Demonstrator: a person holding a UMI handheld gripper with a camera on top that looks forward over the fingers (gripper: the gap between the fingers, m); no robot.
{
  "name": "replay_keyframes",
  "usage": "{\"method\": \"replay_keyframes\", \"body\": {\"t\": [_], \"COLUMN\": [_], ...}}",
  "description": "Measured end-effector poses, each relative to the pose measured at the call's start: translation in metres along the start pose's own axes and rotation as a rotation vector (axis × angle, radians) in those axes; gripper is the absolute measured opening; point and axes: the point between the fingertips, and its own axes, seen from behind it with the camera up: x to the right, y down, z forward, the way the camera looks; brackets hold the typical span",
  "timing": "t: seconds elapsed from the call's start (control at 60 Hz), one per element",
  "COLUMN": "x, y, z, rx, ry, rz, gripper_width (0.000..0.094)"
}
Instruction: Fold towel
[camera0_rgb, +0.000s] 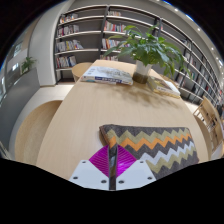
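A towel (160, 148) with a grey, orange and cream zigzag pattern lies on the wooden table (85, 112), ahead and to the right of my fingers. My gripper (112, 162) is shut, and its magenta pads (100, 160) press together on the towel's near left corner. A thin strip of the cloth stands up between the pads. The rest of the towel lies spread flat to the right.
A potted green plant (148, 48) stands at the table's far side, with a stack of papers or magazines (108, 72) to its left. Bookshelves (88, 30) fill the back wall. A wooden chair (211, 118) stands at the right.
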Motion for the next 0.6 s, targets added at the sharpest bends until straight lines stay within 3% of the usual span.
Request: {"method": "replay_keyframes", "body": {"t": [0.167,0.433,0.6], "x": [0.015,0.173,0.238], "y": [-0.020,-0.082,-0.050], "z": [-0.020,-0.079,-0.050], "rx": [0.010,0.130,0.062], "ry": [-0.113,-0.011,-0.039], "rz": [0.006,-0.131,-0.128], "gripper_width": [0.0057,0.0056,0.0072]}}
